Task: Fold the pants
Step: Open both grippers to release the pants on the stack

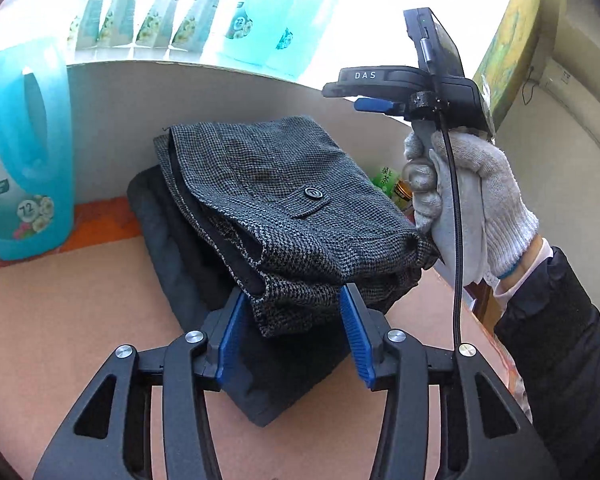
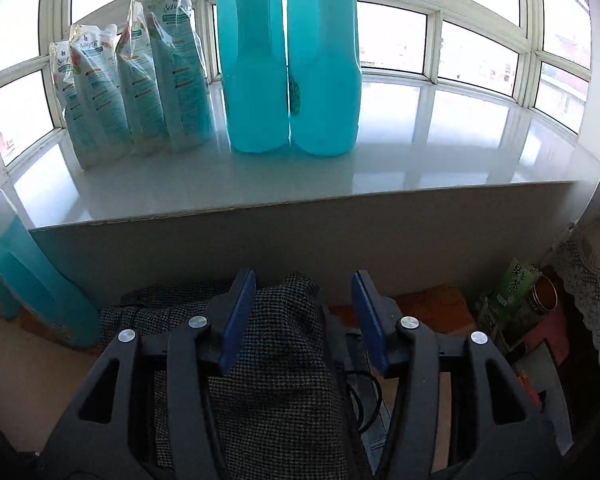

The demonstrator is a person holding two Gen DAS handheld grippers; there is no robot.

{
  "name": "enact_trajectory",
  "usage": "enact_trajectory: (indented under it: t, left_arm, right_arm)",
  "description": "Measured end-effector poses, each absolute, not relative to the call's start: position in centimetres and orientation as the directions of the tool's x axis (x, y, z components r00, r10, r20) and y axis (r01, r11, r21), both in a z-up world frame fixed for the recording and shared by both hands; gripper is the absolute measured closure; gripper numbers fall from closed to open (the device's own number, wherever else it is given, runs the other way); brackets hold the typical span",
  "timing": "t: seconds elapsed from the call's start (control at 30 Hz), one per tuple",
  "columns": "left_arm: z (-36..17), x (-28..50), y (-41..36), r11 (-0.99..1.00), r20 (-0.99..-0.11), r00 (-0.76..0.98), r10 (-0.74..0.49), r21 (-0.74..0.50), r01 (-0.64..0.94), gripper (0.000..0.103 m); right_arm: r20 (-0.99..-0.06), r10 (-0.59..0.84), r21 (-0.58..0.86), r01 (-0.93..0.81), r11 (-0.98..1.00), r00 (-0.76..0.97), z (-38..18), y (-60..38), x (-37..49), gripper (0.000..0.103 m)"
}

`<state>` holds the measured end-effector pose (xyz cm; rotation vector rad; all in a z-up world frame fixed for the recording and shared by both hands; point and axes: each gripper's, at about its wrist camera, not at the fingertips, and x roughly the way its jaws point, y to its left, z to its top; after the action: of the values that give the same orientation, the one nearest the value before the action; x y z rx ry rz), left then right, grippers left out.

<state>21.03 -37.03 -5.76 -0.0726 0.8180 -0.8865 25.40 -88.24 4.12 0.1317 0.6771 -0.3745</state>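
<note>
On the desk [image 1: 80, 312], atop a dark garment [image 1: 180, 248]: tweed pants [image 1: 284, 200], folded, both ends between spread jaws of left tool [image 1: 290, 304] and right tool [image 2: 304, 292], neither clenched; advise pressing layers flat, edges squared.

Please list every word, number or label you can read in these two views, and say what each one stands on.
"DAS": on the black body of the right claw.
"72": on the label of the blue detergent jug on the table.
"72": on the jug on the windowsill.
Brand script on the refill pouches: too blurred to read reliably.
Two Chinese characters on the green packet: too small to be sure.
</note>
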Motion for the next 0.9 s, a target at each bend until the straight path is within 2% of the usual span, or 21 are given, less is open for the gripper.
enact_trajectory:
  t: [0.37,0.5,0.77,0.9]
  left_arm:
    - [-2.3,19.0,-34.4,0.669,-0.576,0.428,-0.697,-0.305,0.678,0.055]
    - [-1.1,17.7,-33.1,0.674,-0.568,0.441,-0.695,-0.3,0.675,0.055]
    - [0.4,15.7,-30.7,0.688,-0.548,0.481,-0.684,-0.266,0.675,0.055]
    - [0.9,14.1,-29.5,0.692,-0.542,0.494,-0.68,-0.254,0.675,0.049]
  right_arm:
    - [-0.591,-0.274,0.007,0.345,0.939,0.759,6.4,-84.5,18.8,0.048]
    - [-0.579,-0.279,0.023,0.358,0.934,0.766,6.7,-83.1,15.3,0.042]
    - [-0.583,-0.269,0.06,0.371,0.927,0.767,6.1,-79.4,8.8,0.041]
    - [-0.605,-0.269,0.049,0.373,0.927,0.749,5.1,-77.3,6.5,0.04]
